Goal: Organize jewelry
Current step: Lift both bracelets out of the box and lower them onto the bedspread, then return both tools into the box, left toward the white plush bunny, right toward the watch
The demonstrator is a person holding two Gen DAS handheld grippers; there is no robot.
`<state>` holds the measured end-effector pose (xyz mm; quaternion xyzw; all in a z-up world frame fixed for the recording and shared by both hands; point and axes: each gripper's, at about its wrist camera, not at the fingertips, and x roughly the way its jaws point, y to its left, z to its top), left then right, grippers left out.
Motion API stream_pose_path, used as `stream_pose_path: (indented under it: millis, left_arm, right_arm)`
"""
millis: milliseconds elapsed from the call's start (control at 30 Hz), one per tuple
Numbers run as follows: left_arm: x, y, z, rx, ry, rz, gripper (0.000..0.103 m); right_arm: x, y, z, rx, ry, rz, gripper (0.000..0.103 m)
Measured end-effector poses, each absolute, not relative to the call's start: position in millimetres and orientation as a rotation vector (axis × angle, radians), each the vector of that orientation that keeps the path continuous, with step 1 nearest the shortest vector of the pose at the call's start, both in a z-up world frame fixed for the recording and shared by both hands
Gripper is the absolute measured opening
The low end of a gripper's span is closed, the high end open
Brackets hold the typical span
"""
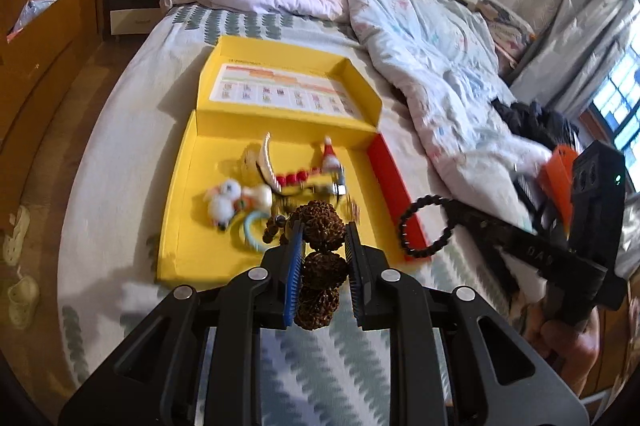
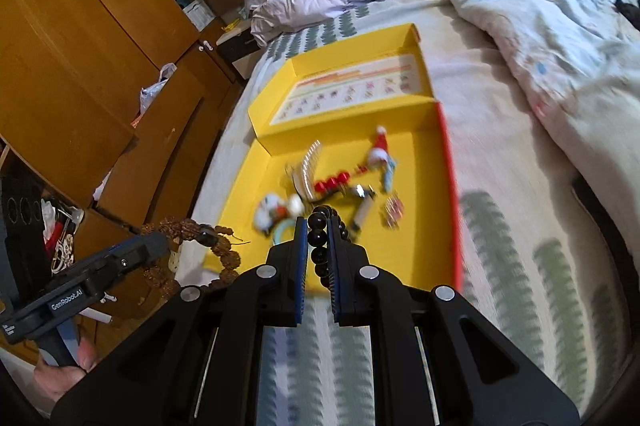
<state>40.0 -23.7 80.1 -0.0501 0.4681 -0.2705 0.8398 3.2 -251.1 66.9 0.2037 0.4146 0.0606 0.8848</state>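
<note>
well, we have both grippers up over the bed, each with a string of beads. our left gripper (image 1: 322, 246) is closed on a brown seed bracelet (image 1: 320, 266), its rough knobbly beads pinched between the blue pads, with the rest of the strand hanging off the tips. our right gripper (image 2: 318, 238) is nearly closed on a black bead bracelet (image 2: 320, 238); from the left wrist view we see its loop (image 1: 424, 226) dangling free past the red edge of the box. the yellow box (image 1: 188, 209) lies open on the leaf-patterned sheet (image 2: 520, 234), its lid folded back flat with a printed chart inside. in the tray sit the other pieces, blurred: a white comb (image 1: 267, 161), a row of red beads (image 1: 294, 178), a small santa figure (image 1: 330, 155), a white fluffy charm (image 1: 222, 197) and a pale blue ring (image 1: 250, 228). a rumpled quilt (image 1: 420, 37) is heaped on the far side of the bed. a hand (image 2: 64, 370) grips the left gripper's handle.
</note>
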Motion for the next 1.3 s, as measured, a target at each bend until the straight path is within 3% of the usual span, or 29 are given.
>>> stream_pose_path:
  millis: [367,733,1100,1300]
  left_arm:
    - [-21,-17,25,-0.056,1.085,-0.621,0.021]
    - [13,39,-47,-0.043,1.203,-0.455,0.021]
    - [33,76,-70,-0.055,1.232,-0.336,0.021]
    - [45,82,-77,-0.018,1.233,-0.253,0.026]
  right_arm:
    - [-78,-274,19,0.455,0.937,0.067,0.011]
    - [-64,-333,-38,0.523,1.047,-0.056,0.011]
    - [-55,-384,-62,0.553,1.085,-0.194,0.011]
    - [-50,-385,-70,0.401,1.129,-0.308,0.021]
